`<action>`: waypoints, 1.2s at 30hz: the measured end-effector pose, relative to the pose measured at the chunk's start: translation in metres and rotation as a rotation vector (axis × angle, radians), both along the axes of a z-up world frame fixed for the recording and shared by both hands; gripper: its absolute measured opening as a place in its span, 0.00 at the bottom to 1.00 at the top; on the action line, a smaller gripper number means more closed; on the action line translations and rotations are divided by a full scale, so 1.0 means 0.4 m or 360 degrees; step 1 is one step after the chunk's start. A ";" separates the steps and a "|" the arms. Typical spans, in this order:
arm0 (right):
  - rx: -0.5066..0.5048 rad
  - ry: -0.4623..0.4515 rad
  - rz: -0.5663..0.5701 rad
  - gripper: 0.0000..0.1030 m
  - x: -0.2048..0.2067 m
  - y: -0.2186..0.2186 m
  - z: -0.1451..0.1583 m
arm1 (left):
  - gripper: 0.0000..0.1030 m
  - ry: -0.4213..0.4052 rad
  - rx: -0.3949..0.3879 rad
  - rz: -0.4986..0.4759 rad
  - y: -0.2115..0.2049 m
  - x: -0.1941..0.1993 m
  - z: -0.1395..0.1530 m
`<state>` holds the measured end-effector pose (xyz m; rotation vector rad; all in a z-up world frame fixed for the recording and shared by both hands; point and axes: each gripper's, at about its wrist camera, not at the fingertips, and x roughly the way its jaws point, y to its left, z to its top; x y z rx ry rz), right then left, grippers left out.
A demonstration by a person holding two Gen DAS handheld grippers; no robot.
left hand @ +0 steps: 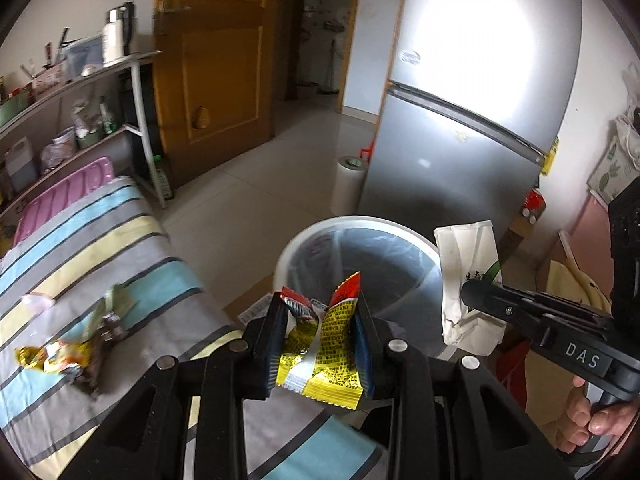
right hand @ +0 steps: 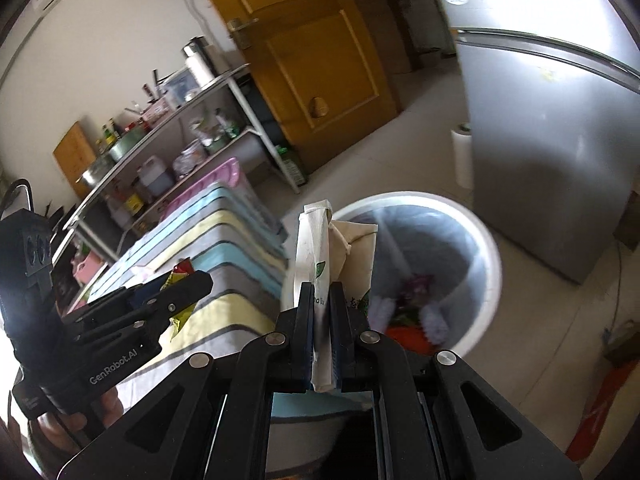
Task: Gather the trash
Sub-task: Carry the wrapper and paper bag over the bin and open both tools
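Left gripper (left hand: 320,320) pinching yellow wrapper (left hand: 324,356), right gripper (right hand: 322,312) pinching paper bag (right hand: 320,256); both poised near the bin (left hand: 304,240) rim for dropping. More wrappers (left hand: 72,344) on bed (left hand: 120,248).

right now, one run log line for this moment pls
left gripper: shut on yellow wrapper | right gripper: shut on white paper bag | both near bin | wrappers left on table

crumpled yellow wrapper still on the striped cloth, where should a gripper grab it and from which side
Likely the raised, bunched middle of the crumpled yellow wrapper, coming from above with fingers across its narrow width. It lies low and long on the striped cloth, so a side approach would probably snag fabric.
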<state>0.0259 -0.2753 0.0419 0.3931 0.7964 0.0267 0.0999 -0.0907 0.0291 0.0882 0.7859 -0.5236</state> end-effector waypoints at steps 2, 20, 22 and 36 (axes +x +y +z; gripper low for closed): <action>-0.0004 0.0016 -0.0032 0.07 0.000 -0.020 -0.007 | 0.32 0.0024 0.0008 -0.0020 -0.025 0.013 -0.011; -0.0050 0.0217 -0.0124 0.07 0.080 -0.129 -0.129 | 0.35 0.0235 0.0141 -0.0079 -0.159 0.113 -0.137; -0.0045 0.0237 -0.0119 0.08 0.089 -0.133 -0.141 | 0.46 0.0224 0.0161 -0.0089 -0.169 0.113 -0.141; -0.0061 0.0270 -0.0118 0.27 0.101 -0.120 -0.151 | 0.60 0.0255 0.0098 -0.0036 -0.125 0.122 -0.129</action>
